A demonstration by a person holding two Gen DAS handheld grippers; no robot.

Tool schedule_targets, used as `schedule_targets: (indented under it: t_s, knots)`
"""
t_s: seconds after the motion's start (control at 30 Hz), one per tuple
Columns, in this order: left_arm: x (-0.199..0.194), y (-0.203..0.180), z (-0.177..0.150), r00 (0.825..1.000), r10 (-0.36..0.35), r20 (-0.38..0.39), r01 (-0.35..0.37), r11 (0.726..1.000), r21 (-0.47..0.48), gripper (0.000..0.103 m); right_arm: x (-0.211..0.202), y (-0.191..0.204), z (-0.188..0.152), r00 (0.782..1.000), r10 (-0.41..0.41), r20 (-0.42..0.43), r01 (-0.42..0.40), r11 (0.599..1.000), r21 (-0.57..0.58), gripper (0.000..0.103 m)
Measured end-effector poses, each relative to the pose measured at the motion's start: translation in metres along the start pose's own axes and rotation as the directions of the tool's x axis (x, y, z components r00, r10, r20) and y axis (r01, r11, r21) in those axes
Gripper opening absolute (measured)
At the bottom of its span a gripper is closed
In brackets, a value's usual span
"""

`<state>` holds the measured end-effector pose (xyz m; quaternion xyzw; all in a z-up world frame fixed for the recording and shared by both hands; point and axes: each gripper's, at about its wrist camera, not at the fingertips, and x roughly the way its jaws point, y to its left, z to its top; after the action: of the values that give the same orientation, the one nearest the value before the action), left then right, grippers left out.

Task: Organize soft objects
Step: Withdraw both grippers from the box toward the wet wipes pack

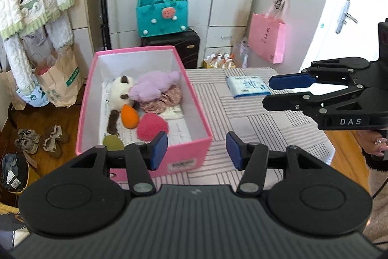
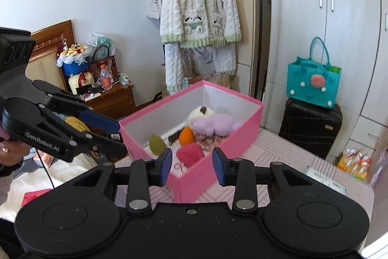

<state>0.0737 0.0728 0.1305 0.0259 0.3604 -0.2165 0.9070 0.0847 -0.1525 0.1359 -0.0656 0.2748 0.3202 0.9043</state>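
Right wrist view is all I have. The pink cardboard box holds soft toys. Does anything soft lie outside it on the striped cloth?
Observer: Yes. The left wrist view shows a blue-and-white tissue pack on the striped cloth, to the right of the pink cardboard box and apart from it.
Operator: Does the left gripper hold something?
Observer: No. The left gripper is open, with nothing between its pads.
Operator: What is on the floor beside the box?
Observer: Some shoes lie on the wooden floor, left of the box.

A pink box holds lilac, orange and magenta plush toys on a grey-striped cloth.
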Motion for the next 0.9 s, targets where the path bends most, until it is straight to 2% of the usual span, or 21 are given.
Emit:
schedule_targets:
  t_s: [0.13, 0.23, 0.33, 0.5, 0.67, 0.77, 0.9]
  knots:
    - [0.003, -0.014, -0.008, 1.000, -0.027, -0.006, 0.027, 1.000, 0.012, 0.057, -0.014, -0.005, -0.022, 1.000, -0.018, -0.017, 0.018, 1.000, 0.019, 0.048]
    - [0.005, -0.025, -0.016, 0.998, -0.054, 0.017, 0.053, 0.998, 0.036, 0.060, -0.024, -0.010, -0.039, 0.999, -0.031, -0.032, 0.032, 0.999, 0.035, 0.051]
    - [0.010, -0.034, -0.026, 0.998, -0.046, 0.044, 0.043, 0.998, 0.054, 0.062, -0.032, -0.018, -0.056, 0.997, -0.051, -0.050, 0.054, 0.997, 0.058, 0.052]
    - [0.032, -0.048, -0.030, 0.997, -0.082, 0.008, 0.082, 0.996, 0.044, 0.062, -0.041, -0.036, -0.081, 0.994, -0.091, -0.066, 0.097, 0.990, 0.101, 0.052]
    - [0.049, -0.072, -0.025, 0.992, -0.118, 0.049, 0.113, 0.988, 0.106, 0.062, -0.043, -0.060, -0.100, 0.986, -0.164, -0.017, 0.165, 0.978, 0.126, 0.053]
    - [0.063, -0.082, -0.018, 0.984, -0.172, 0.052, 0.167, 0.981, 0.096, 0.062, -0.039, -0.074, -0.110, 0.978, -0.207, 0.021, 0.201, 0.967, 0.154, 0.053]
    - [0.089, -0.098, -0.006, 0.977, -0.207, 0.040, 0.203, 0.975, 0.095, 0.062, -0.034, -0.090, -0.120, 0.960, -0.275, 0.048, 0.266, 0.952, 0.151, 0.054]
